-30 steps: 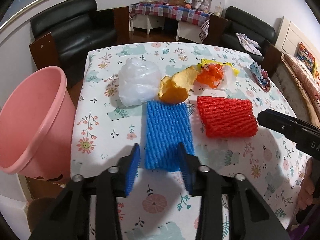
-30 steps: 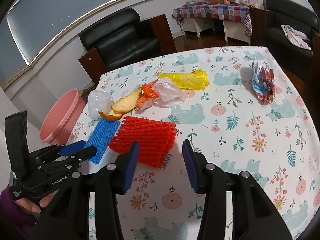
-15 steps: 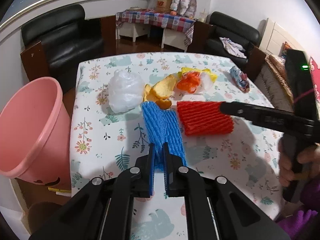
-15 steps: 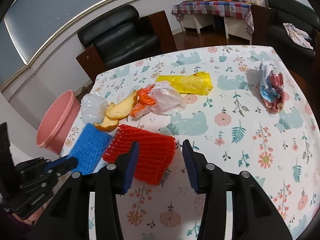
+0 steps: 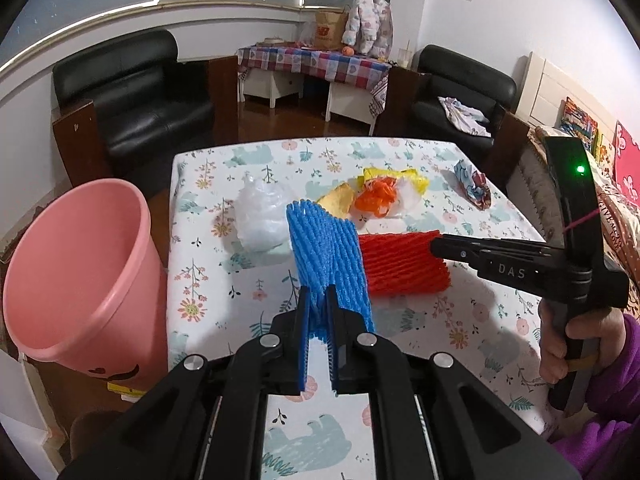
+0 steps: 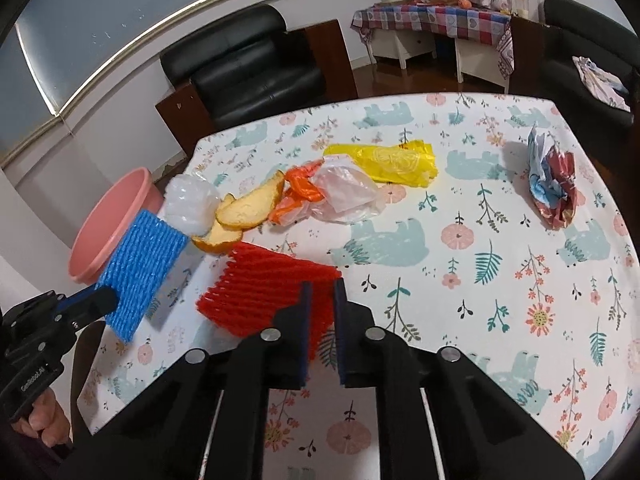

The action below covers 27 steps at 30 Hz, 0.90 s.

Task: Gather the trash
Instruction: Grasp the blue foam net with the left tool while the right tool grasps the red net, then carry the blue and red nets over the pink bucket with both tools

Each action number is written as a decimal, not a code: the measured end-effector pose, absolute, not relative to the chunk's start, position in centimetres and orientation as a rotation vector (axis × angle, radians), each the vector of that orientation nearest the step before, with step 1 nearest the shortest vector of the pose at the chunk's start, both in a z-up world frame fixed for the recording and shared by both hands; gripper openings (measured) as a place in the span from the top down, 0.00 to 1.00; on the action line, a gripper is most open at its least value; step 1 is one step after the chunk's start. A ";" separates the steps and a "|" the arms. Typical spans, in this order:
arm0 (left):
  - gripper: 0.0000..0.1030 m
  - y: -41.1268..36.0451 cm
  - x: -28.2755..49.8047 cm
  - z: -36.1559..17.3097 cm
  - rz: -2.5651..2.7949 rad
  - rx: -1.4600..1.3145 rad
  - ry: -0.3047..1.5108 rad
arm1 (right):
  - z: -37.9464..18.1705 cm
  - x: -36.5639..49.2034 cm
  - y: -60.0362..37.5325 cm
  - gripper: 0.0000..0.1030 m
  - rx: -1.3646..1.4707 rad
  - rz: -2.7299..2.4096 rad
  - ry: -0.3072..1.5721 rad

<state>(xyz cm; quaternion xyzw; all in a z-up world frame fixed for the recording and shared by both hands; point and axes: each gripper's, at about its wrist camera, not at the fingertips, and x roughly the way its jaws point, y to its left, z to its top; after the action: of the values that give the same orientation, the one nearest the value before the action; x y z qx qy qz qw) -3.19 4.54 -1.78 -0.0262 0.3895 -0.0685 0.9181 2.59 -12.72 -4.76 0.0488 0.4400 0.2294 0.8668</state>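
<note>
My left gripper (image 5: 318,292) is shut on the near end of a blue foam net (image 5: 328,248). The net is lifted off the floral table (image 5: 224,280) and tilts up; in the right wrist view the blue foam net (image 6: 140,264) hangs by the left gripper (image 6: 100,300). My right gripper (image 6: 322,292) has its jaws closing, with the pads pressing on the near corner of a red foam net (image 6: 272,284). The red foam net (image 5: 400,264) still lies on the cloth, with the right gripper (image 5: 436,246) at its right end. A pink bin (image 5: 76,264) stands left of the table.
More trash lies further back: a white plastic bag (image 6: 190,200), orange peel (image 6: 248,208), orange and clear plastic (image 6: 340,192), a yellow bag (image 6: 396,158) and a crumpled wrapper (image 6: 552,184) at the right. Black armchairs (image 5: 136,92) stand beyond the table.
My left gripper closed on the blue foam net and raised it off the table. My right gripper went from open around the red net to shut on it.
</note>
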 end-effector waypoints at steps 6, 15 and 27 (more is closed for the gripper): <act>0.94 4.7 -3.8 -0.6 -0.133 -0.058 0.758 | -2.3 1.3 -13.2 0.93 0.103 0.495 0.847; 0.94 6.4 -4.6 1.3 -0.081 -0.101 0.684 | 1.6 0.2 -12.7 0.93 0.109 0.524 0.738; 0.94 10.8 -5.5 3.0 0.053 -0.174 0.612 | 5.0 0.6 -7.8 0.93 0.052 0.607 0.668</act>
<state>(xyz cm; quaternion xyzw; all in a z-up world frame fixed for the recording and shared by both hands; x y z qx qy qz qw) -5.52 10.83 3.01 -0.0858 0.3006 0.0259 0.9495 0.58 -7.81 4.99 0.0250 0.3228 0.2932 0.8995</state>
